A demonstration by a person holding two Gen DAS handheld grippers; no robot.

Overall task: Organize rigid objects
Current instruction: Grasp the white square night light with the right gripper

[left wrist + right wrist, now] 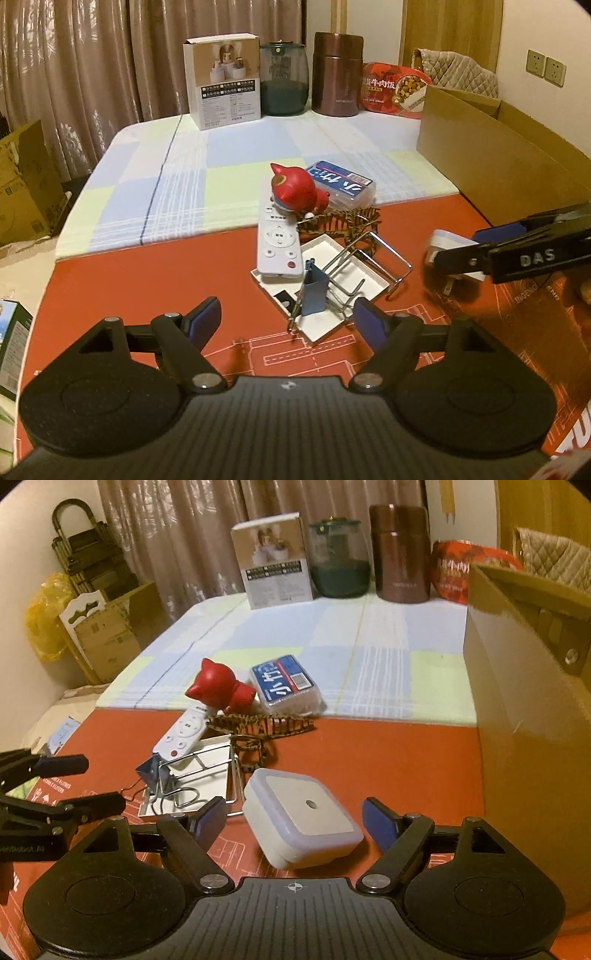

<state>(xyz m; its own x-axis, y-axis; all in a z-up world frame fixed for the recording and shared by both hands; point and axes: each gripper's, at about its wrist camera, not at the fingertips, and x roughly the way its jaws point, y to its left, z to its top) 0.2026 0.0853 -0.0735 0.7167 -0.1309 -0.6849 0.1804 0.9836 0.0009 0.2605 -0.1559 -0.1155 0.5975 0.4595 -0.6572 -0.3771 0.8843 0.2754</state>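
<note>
Night-light plug [301,818] lies on red desk mat [369,753] between spread right gripper [295,818] pads, untouched; left gripper [286,317] spread wide, empty, facing blue binder clip [314,291].

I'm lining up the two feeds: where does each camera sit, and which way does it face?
Left wrist: behind the open left claw, facing the blue binder clip; right claw enters at right.
Right wrist: behind the open right claw, facing the white plug-in light; left claw at left.
Shared: remote, red figurine.
</note>
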